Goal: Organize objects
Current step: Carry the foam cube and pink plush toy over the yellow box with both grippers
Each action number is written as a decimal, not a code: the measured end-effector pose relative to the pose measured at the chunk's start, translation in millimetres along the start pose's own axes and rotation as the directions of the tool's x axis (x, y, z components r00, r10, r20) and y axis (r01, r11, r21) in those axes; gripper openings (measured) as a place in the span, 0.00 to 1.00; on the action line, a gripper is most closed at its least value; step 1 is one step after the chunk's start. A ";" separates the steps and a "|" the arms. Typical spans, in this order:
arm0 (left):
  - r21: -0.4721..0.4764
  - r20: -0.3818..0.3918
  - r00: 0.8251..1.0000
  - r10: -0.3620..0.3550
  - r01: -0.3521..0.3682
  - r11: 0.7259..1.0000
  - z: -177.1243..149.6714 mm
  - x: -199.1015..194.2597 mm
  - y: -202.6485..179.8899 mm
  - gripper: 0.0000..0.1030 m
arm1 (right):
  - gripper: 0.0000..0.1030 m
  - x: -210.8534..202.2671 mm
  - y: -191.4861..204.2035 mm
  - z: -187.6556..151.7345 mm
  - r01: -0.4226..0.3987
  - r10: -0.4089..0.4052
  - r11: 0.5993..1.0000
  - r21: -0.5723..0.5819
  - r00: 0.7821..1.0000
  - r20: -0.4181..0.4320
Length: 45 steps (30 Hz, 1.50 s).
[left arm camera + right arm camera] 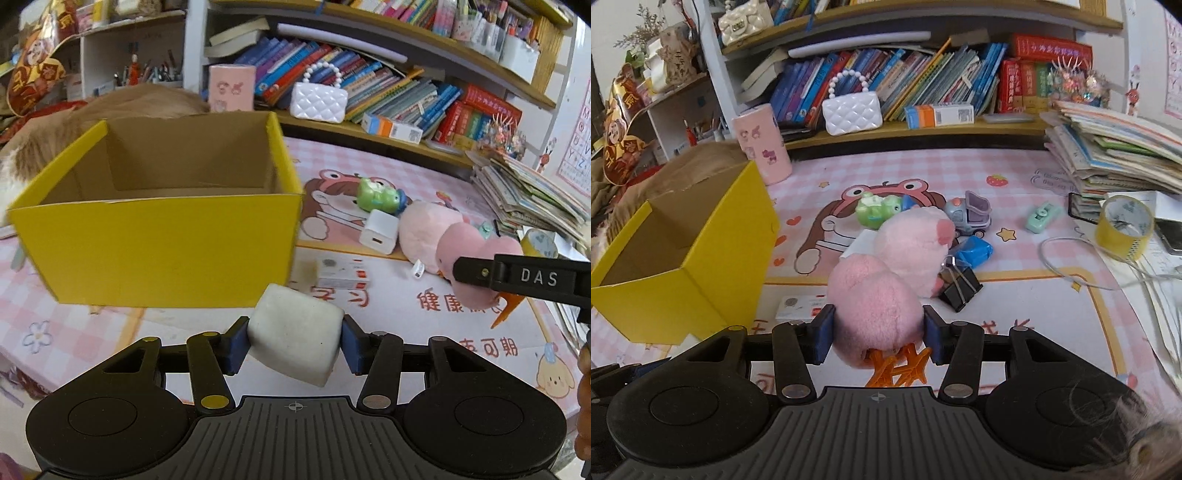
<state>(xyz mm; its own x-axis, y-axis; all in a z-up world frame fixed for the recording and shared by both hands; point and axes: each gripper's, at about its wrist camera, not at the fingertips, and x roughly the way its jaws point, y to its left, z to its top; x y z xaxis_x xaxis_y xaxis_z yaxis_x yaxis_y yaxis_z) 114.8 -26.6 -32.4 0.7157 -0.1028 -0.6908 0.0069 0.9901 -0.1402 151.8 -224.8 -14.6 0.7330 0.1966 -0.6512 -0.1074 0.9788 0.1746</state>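
Right tongs (878,335) clamp a pink plush toy (875,302) beside the yellow box (690,291).

"das" on right gripper (476,275) arm; "健康" printed on pink desk mat (406,177).

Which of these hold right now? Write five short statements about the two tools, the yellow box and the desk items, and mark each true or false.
1. The left tool is clamped on a white squishy foam cube. True.
2. The yellow open-topped cardboard box already holds a toy. False: its visible inside shows only bare cardboard.
3. The right tool grips a pink plush duck by its rear end, with the orange feet toward the camera. True.
4. The black metal binder clip lies inside the box. False: it lies on the pink checked desk mat, beside the plush.
5. The yellow roll of tape sits on the shelf. False: it rests on the desk, at the right.
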 end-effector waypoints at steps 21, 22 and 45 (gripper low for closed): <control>-0.066 0.007 0.996 0.091 -0.091 0.994 -65.5 -97.0 121.4 0.48 | 0.44 -41.8 149.6 -88.3 -0.132 0.120 0.985 -0.111 0.986 -0.112; -0.067 0.010 0.995 0.096 -0.096 0.993 -67.1 -99.9 125.3 0.48 | 0.44 -43.5 153.9 -90.8 -0.137 0.125 0.984 -0.110 0.986 -0.111; -0.025 0.092 0.993 0.074 -0.072 0.997 -69.2 -127.2 150.8 0.48 | 0.44 -65.2 193.9 -101.7 -0.122 0.116 0.983 -0.135 0.992 -0.054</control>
<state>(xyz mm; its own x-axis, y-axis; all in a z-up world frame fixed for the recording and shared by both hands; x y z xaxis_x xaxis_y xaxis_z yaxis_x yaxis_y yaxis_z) -23.6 129.2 -14.8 0.7751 -0.0203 -0.6315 -0.0623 0.9922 -0.1083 14.9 -41.9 -13.4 0.6784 0.3115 -0.6654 -0.2857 0.9462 0.1517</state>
